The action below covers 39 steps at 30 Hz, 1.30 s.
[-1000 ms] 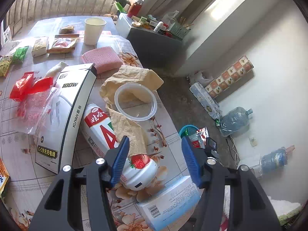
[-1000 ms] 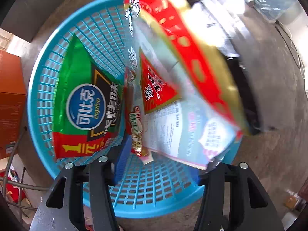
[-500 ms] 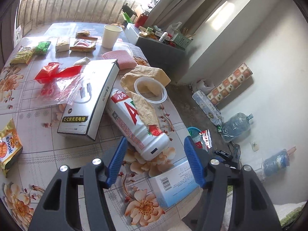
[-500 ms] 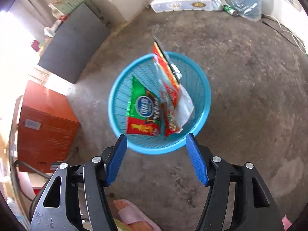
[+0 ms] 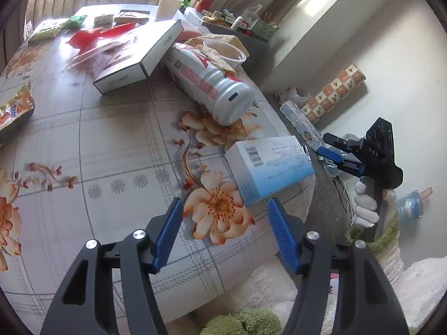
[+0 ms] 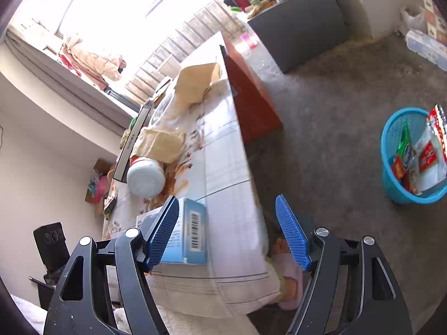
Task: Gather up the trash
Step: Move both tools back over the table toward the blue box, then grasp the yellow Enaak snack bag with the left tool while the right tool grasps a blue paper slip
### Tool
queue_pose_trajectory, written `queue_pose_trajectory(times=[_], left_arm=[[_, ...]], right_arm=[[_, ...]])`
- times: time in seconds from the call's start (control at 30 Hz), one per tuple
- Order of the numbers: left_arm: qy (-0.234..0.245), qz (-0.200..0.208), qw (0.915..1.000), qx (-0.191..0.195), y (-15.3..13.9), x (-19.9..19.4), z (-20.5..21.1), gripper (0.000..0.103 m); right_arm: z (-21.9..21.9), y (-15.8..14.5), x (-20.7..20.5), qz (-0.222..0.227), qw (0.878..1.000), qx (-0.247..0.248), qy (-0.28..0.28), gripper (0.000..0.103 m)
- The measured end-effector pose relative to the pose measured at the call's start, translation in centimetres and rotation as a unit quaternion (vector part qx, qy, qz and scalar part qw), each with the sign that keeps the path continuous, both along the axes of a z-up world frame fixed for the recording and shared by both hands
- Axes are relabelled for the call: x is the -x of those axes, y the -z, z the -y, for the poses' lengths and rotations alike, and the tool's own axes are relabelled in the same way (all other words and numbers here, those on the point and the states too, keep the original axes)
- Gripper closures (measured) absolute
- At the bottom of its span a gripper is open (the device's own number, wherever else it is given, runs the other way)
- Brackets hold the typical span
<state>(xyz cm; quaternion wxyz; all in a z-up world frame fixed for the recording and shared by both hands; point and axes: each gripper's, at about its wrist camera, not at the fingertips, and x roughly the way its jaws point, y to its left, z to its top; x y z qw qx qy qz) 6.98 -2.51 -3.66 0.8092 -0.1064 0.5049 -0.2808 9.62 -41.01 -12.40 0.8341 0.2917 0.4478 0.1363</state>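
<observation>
My left gripper [image 5: 225,217] hangs open and empty over the flowered tablecloth [image 5: 117,150], just short of a light blue carton [image 5: 269,164] at the table's corner. A white bottle with red print [image 5: 212,86] lies on its side beyond it. My right gripper [image 6: 226,217] is raised beside the table edge, its jaws opening with nothing between them; a gloved hand holds it at the right of the left wrist view [image 5: 333,150]. On the floor stands the blue basket [image 6: 391,184] with snack wrappers [image 6: 408,150] inside. The blue carton [image 6: 192,231] lies behind the right gripper's left finger.
A white flat box [image 5: 139,53], a plastic cup on brown paper [image 5: 225,51], red plastic bag [image 5: 95,33] and snack packets [image 5: 15,109] crowd the table. A brown cabinet [image 6: 251,95], grey counter [image 6: 301,25], and a slippered foot [image 6: 287,273] lie below the table edge.
The right gripper let the red wrapper fall into the basket, then rose and swung away toward the table. The left gripper drew back toward the table's near corner, bringing the blue carton close.
</observation>
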Motion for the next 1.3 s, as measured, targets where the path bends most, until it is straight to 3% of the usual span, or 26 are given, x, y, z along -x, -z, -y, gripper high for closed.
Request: queue_pose_trajectory(times=[0.17, 0.27, 0.37, 0.47, 0.63, 0.7, 0.87, 1.03, 1.17, 1.3], left_arm=[[0.004, -0.007, 1.0, 0.001, 1.7, 2.4, 0.5, 0.042], [0.011, -0.018, 0.9997, 0.008, 2.3, 2.5, 0.6, 0.042], [0.003, -0.016, 0.9999, 0.005, 2.5, 2.1, -0.2, 0.042], [-0.015, -0.018, 0.9997, 0.0, 2.8, 1.7, -1.8, 0.042], [-0.067, -0.007, 0.9976, -0.017, 2.7, 1.2, -5.6, 0.042], [-0.092, 0.006, 0.9953, -0.029, 2.1, 0.7, -7.4, 0.042], [-0.137, 0.047, 0.9848, -0.096, 0.5, -2.2, -12.0, 0.037], [-0.159, 0.085, 0.97, -0.163, -1.2, -5.9, -15.8, 0.032], [-0.192, 0.067, 0.9675, -0.151, -1.1, -9.5, -19.9, 0.032], [-0.178, 0.068, 0.9675, -0.166, -0.5, -13.6, -21.9, 0.032]], right_arm=[[-5.3, 0.3, 0.5, -0.041, 0.999, -0.02, -0.029, 0.035], [-8.7, 0.2, 2.0, -0.066, 0.994, -0.076, -0.045, 0.034], [-12.4, 0.2, 3.0, -0.072, 0.989, -0.088, -0.096, 0.034], [-15.3, -0.8, 3.9, -0.055, 0.986, -0.041, -0.152, 0.034], [-15.8, -4.1, 4.0, -0.008, 0.977, 0.097, -0.192, 0.03], [-16.8, -5.3, 4.2, 0.017, 0.965, 0.147, -0.219, 0.017], [-20.4, -6.3, 3.7, 0.071, 0.919, 0.265, -0.285, 0.015], [-22.4, -4.5, 0.7, 0.061, 0.902, 0.289, -0.315, 0.015], [-23.3, -3.1, -1.0, 0.045, 0.901, 0.28, -0.329, 0.015], [-23.9, -2.1, -1.7, 0.027, 0.901, 0.27, -0.337, 0.015]])
